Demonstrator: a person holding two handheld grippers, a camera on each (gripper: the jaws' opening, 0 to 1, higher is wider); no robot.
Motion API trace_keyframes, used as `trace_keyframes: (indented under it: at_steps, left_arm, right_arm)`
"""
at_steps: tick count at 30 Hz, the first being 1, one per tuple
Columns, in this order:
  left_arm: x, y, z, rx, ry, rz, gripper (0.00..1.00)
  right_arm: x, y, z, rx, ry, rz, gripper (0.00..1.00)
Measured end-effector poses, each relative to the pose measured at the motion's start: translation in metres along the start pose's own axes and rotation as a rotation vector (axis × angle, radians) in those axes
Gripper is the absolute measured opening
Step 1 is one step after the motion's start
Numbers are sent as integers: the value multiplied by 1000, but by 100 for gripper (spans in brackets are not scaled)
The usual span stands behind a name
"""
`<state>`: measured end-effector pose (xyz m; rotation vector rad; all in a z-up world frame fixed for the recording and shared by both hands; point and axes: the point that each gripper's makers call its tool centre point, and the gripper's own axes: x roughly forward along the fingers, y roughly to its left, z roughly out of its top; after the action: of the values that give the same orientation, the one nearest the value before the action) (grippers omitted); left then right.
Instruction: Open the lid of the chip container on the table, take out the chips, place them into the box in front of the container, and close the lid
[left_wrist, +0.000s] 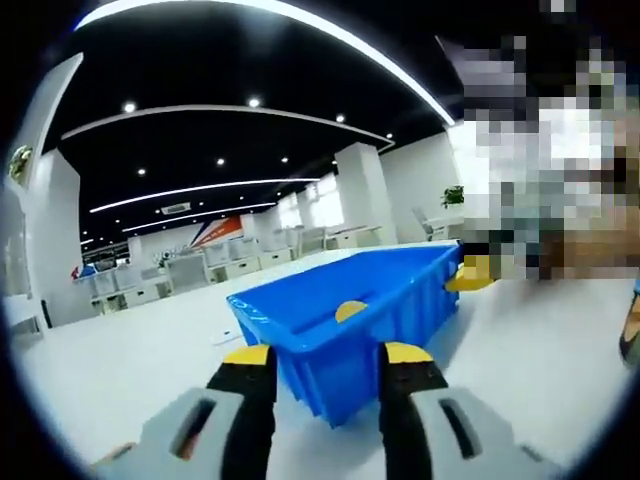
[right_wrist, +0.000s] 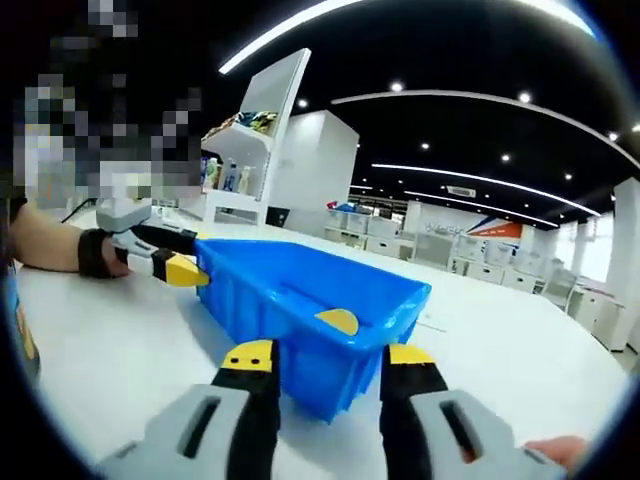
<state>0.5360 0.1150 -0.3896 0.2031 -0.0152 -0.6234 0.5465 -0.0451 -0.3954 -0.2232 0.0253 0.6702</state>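
Blue box (left_wrist: 345, 320) on table (left_wrist: 120, 370) (jaws apart).

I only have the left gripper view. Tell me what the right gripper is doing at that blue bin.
Observer: The right gripper has its jaws apart, one on either side of a near corner of the blue bin.
Operator: Now say how my left gripper looks from there.
Observer: The left gripper comes in from the left, its yellow tip at the bin's far left corner. A black strap sits on the wrist behind it.
Operator: Give me what stands behind that.
Observer: A white shelf unit with colourful items on its shelves.
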Motion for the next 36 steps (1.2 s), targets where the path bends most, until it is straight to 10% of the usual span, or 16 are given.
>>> trace_keyframes:
  at_steps: [6,16,21,28,36]
  left_arm:
    - [0,1,-4,43,18,29,46]
    - [-5,2,-9,12,33,19,82]
    - [-12,3,-14,23,53,26,91]
    - [-33,-5,-3,24,57,-5,95]
    - [-71,-9,41,94,85,-82,95]
  right_arm:
    - [-4,2,-14,-72,62,10,41]
    - [-18,3,-26,-103,117,14,70]
    - [-26,3,-12,-96,86,-5,97]
    - [-45,2,2,-133,86,-14,97]
    - [-90,6,66,-142,-14,99,97]
